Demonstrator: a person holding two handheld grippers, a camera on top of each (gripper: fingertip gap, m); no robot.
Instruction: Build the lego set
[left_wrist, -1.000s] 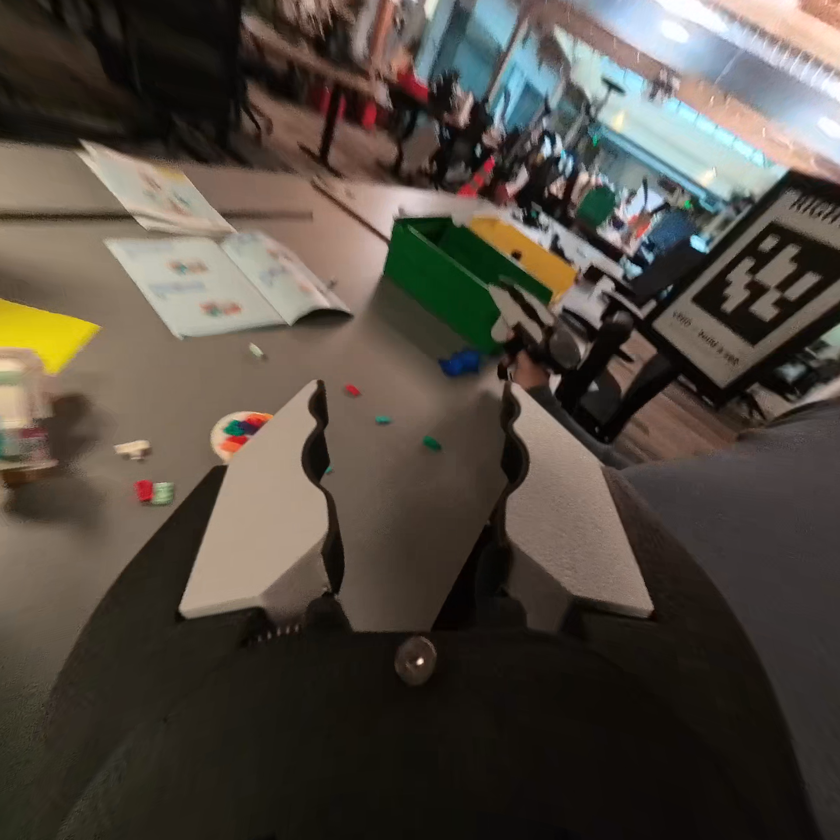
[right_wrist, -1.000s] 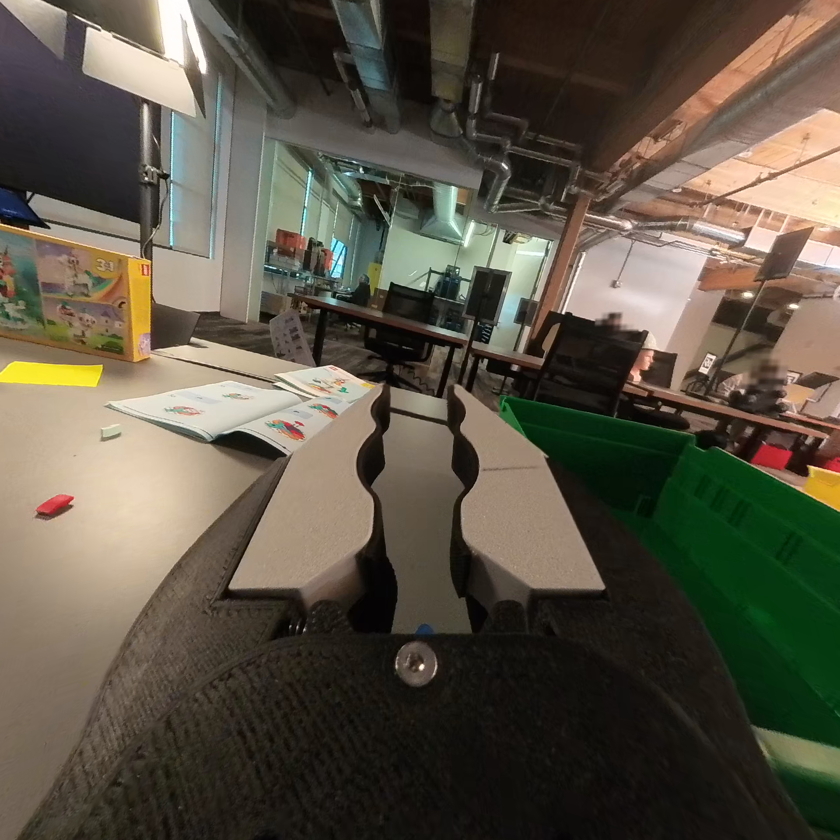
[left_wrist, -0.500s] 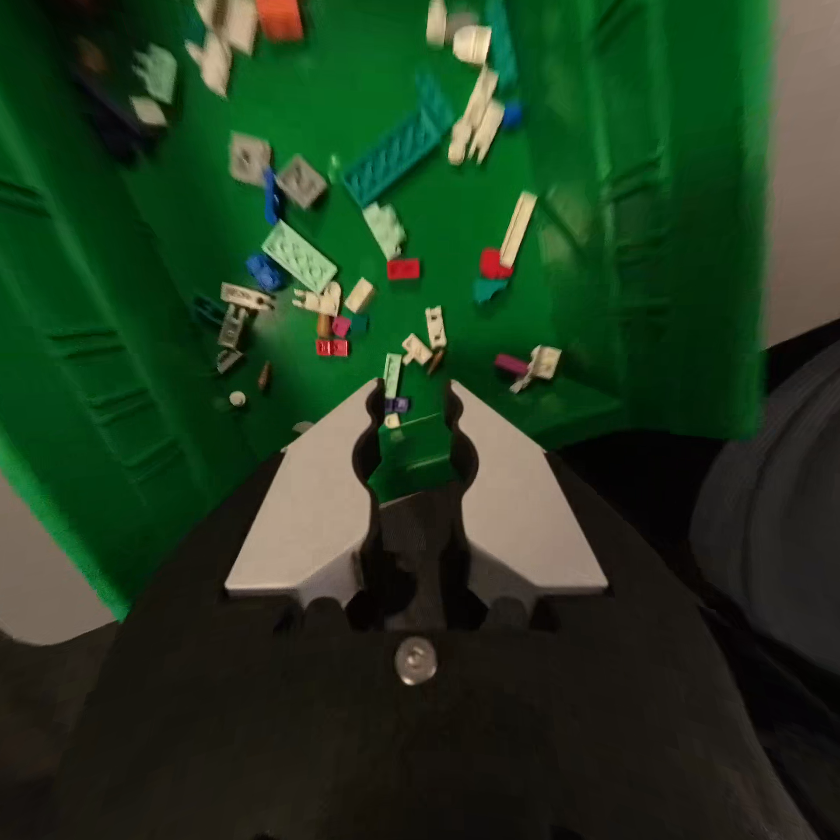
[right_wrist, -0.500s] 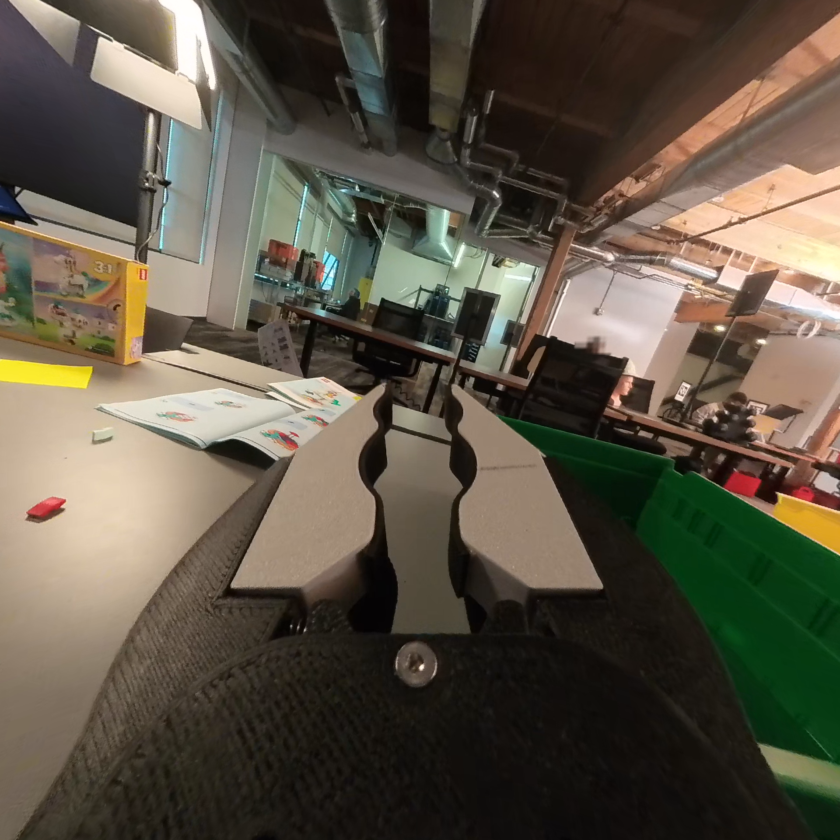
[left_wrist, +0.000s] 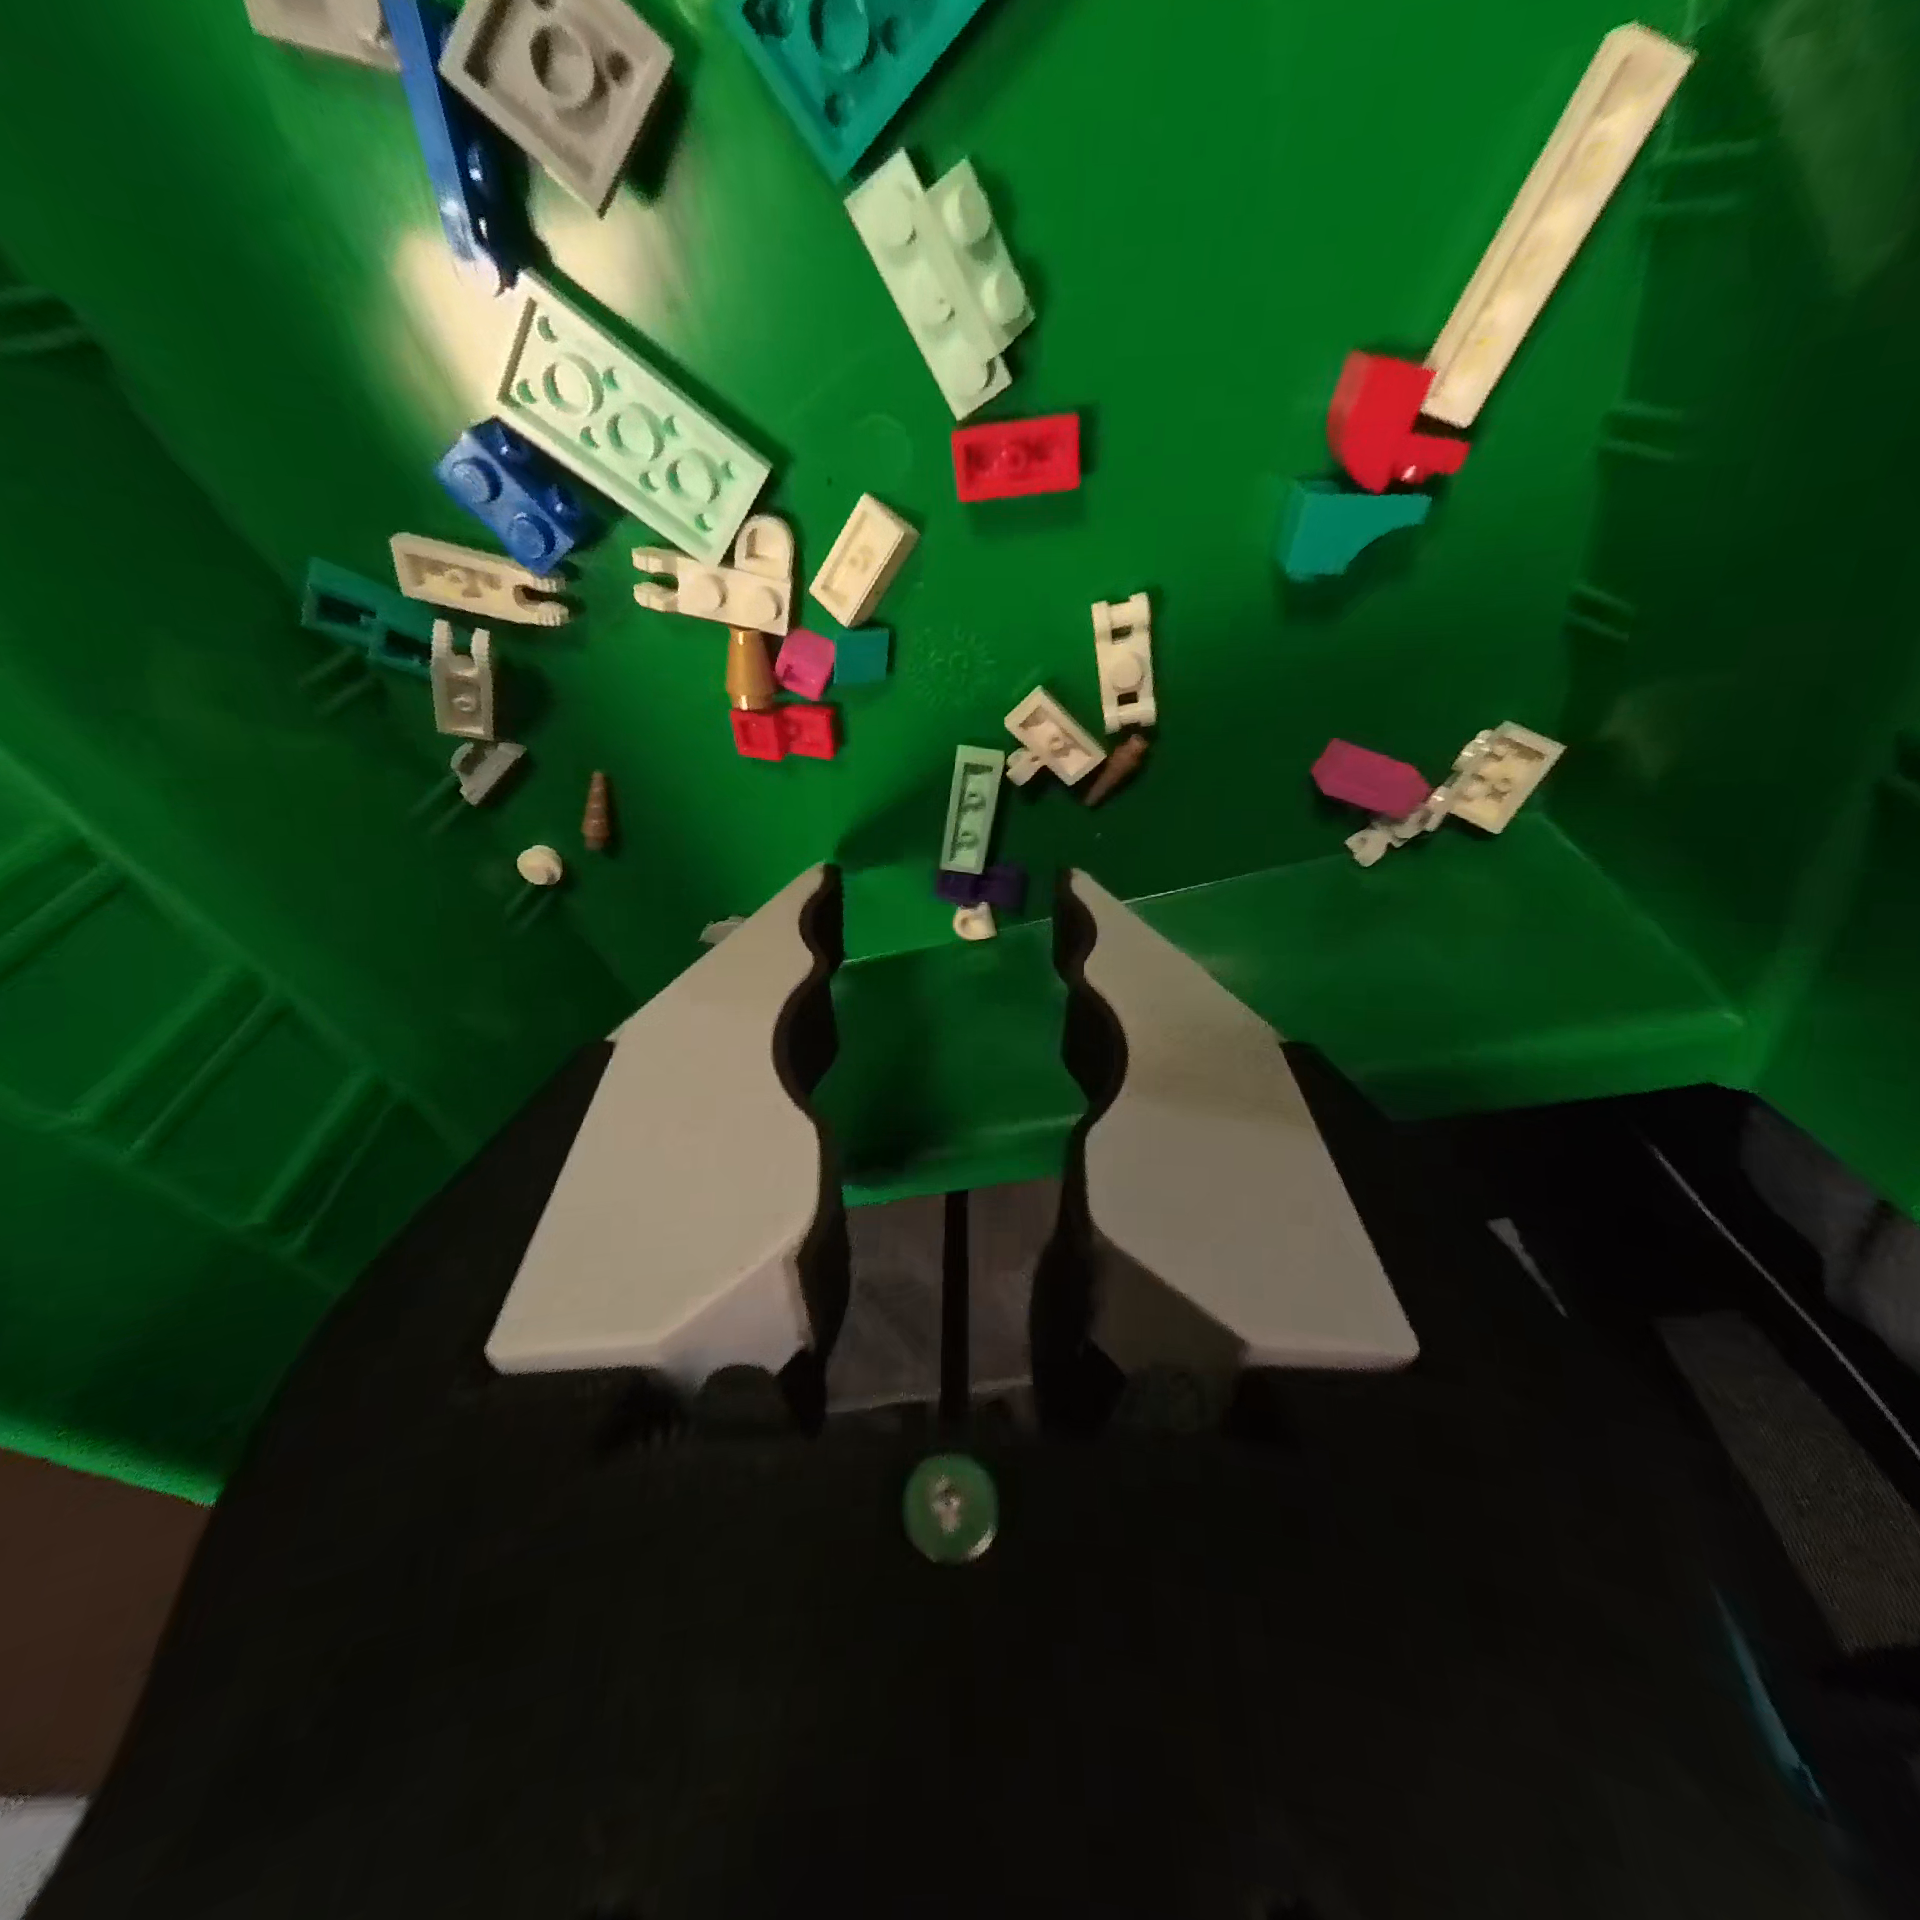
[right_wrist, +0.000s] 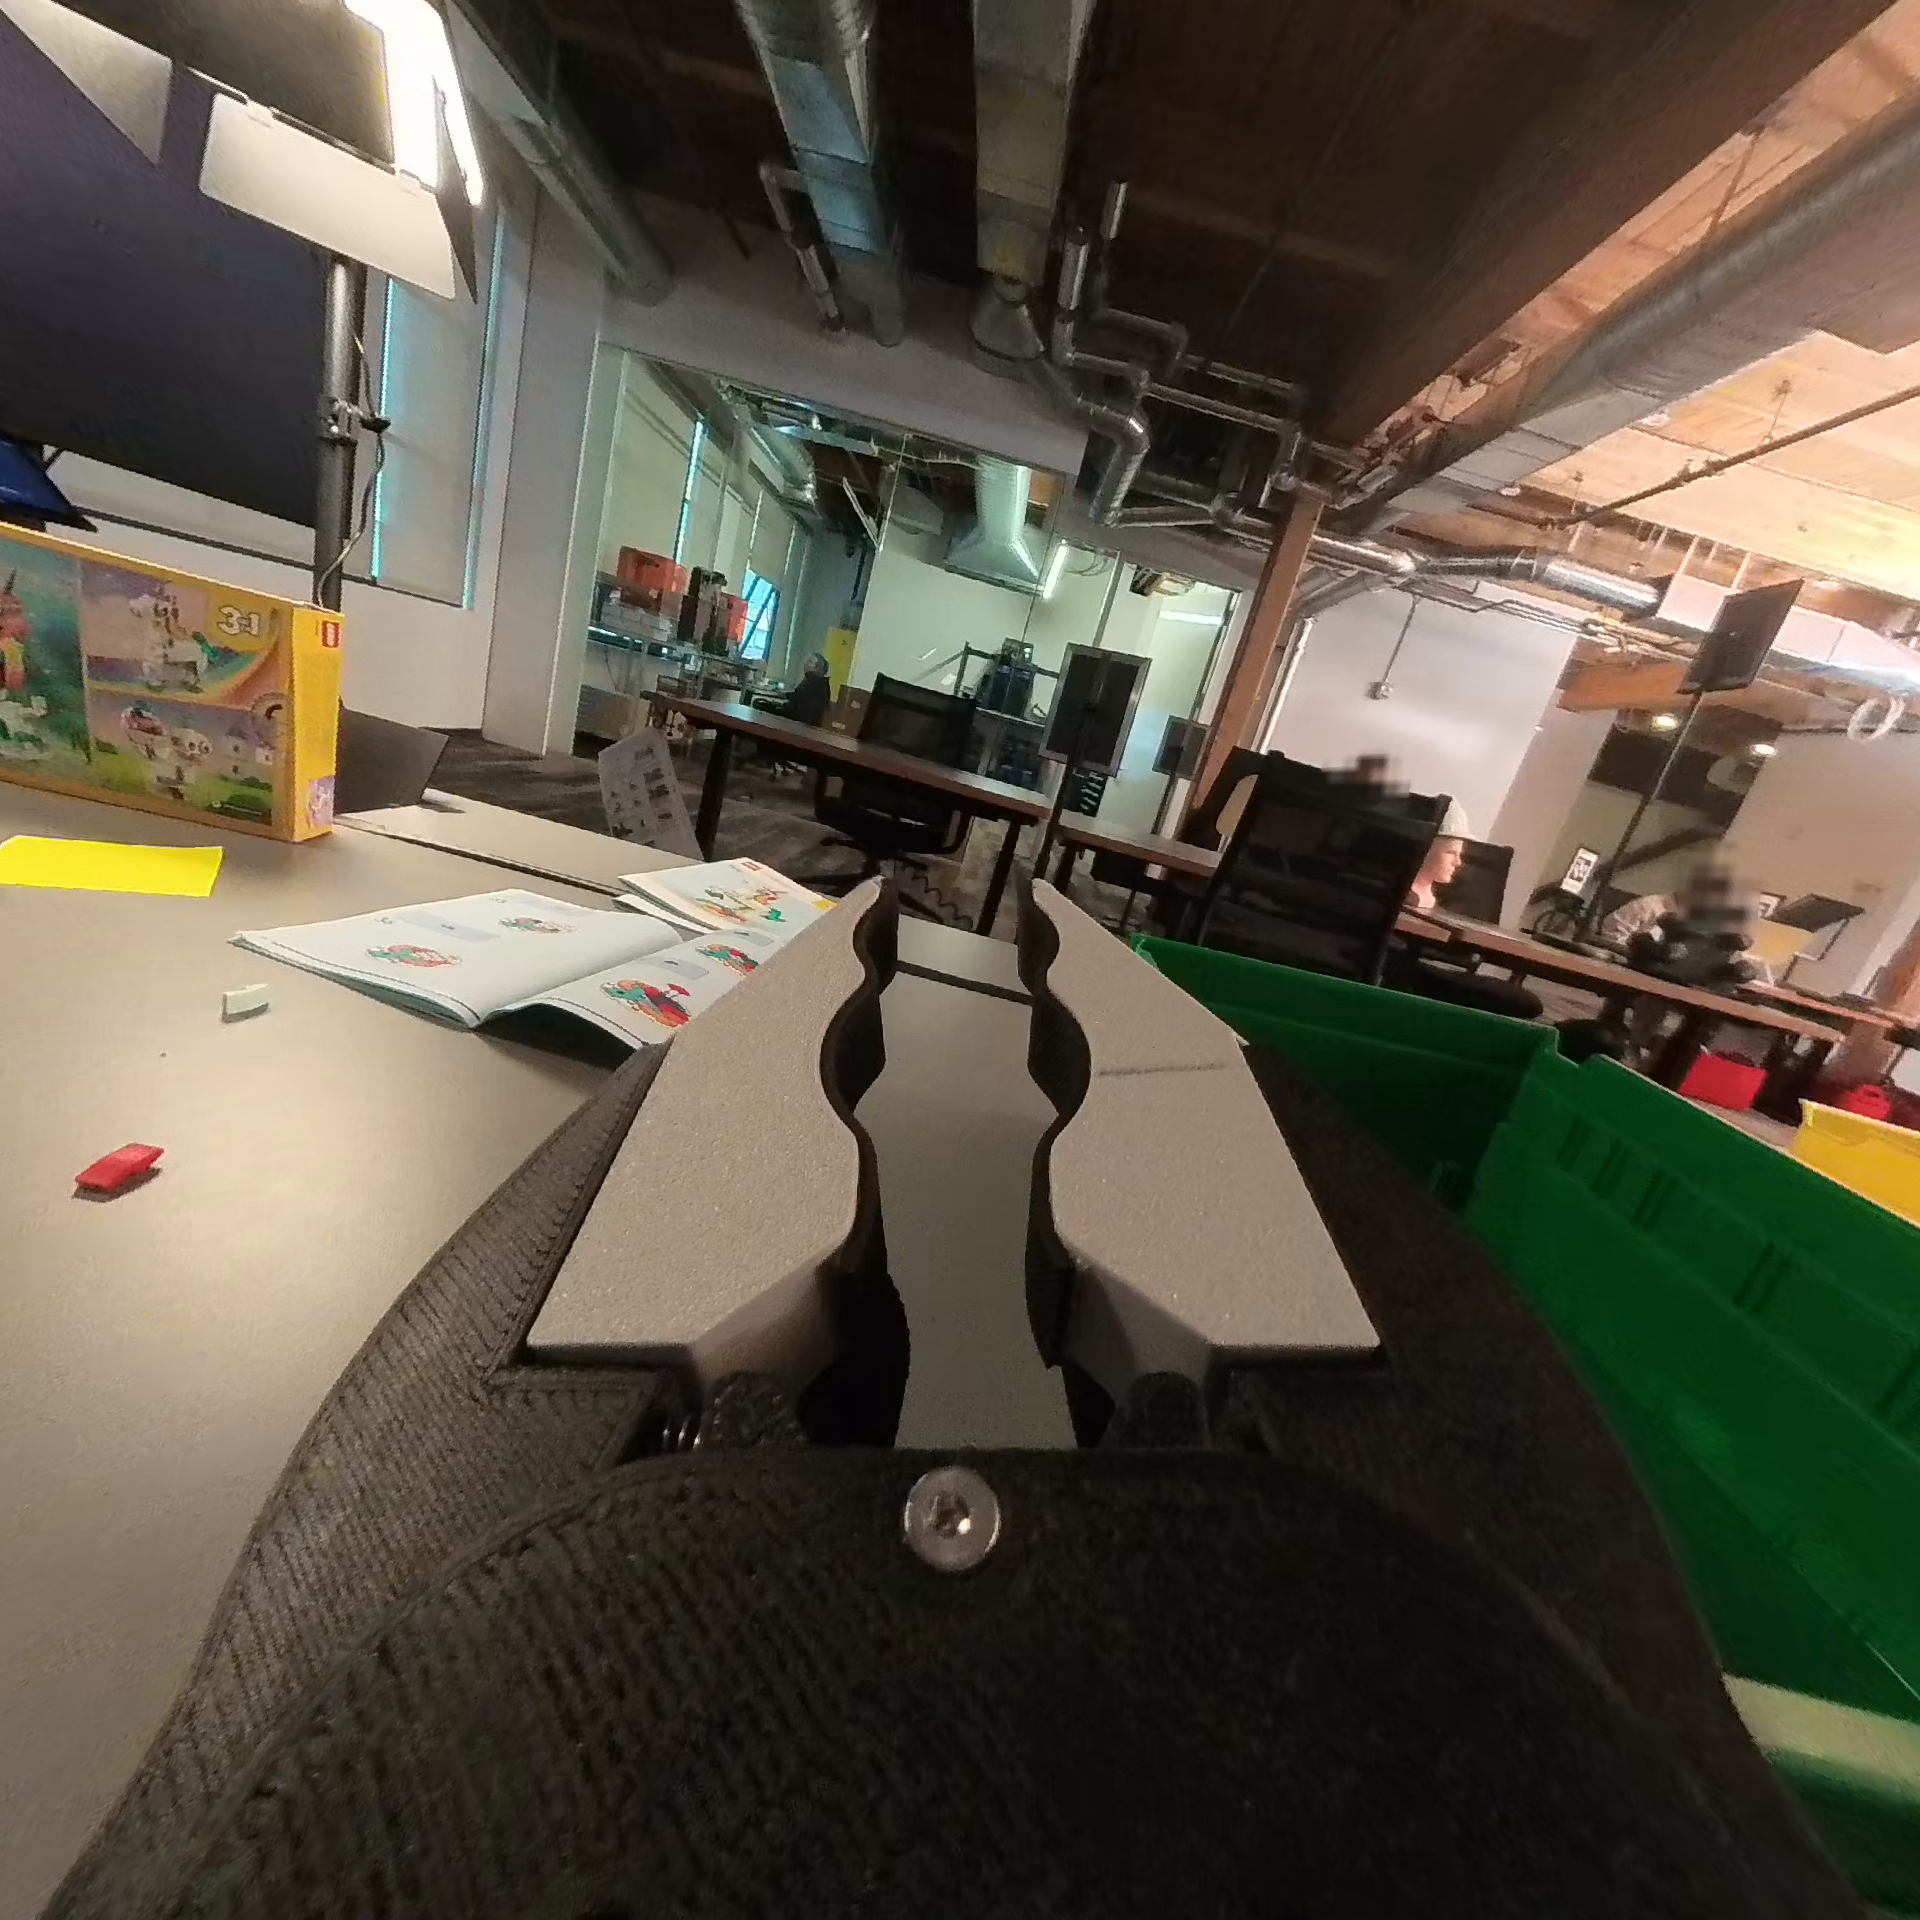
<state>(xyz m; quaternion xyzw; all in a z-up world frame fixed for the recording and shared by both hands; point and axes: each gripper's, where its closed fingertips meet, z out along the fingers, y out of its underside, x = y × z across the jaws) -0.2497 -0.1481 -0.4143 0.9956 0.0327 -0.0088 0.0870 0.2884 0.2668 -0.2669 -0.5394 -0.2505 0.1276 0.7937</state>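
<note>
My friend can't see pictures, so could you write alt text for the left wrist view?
The left gripper, jaws open and empty, points down into a green bin scattered with loose Lego pieces. A small purple piece lies just ahead of it.

Loose lego pieces (left_wrist: 862, 561) are lying scattered flat on the floor of the green bin (left_wrist: 208, 935). A mint plate (left_wrist: 634, 416) is resting at 10 o'clock, overlapping a blue brick (left_wrist: 509, 499). A red plate (left_wrist: 1016, 457) is sitting at 12 o'clock. A long cream plate (left_wrist: 1548, 229) is slanting at 2 o'clock, touching a red brick (left_wrist: 1382, 421). A small purple piece (left_wrist: 982, 885) is lying nearest the bin's near wall.

On the table, a red piece (right_wrist: 120, 1166) is lying flat at 9 o'clock, well apart from a grey piece (right_wrist: 246, 1000).
</note>
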